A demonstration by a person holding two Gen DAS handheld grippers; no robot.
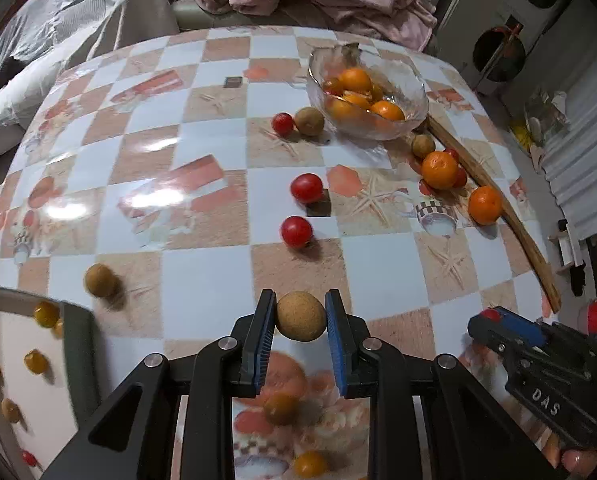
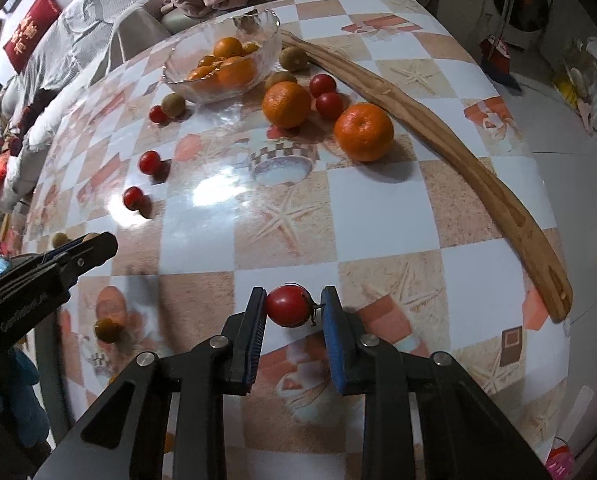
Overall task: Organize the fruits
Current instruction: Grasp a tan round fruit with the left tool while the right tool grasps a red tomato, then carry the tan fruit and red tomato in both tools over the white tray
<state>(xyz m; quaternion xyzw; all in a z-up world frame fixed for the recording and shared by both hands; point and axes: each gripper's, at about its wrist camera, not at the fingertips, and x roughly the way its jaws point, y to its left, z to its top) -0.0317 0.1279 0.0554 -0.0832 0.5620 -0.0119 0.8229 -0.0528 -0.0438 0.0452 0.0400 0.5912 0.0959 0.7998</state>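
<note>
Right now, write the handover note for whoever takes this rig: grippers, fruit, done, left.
Left gripper: shut on a tan round fruit.
Right gripper: shut on a red tomato.
Glass bowl: holds oranges and some smaller fruit.
White tray at the left edge: holds small yellow fruits.
Loose on the table: two oranges, several red tomatoes, brown-green fruits, a wooden stick.
Done: part of the fruit sorted.
Left: place both held fruits, then clear the loose ones.
</note>
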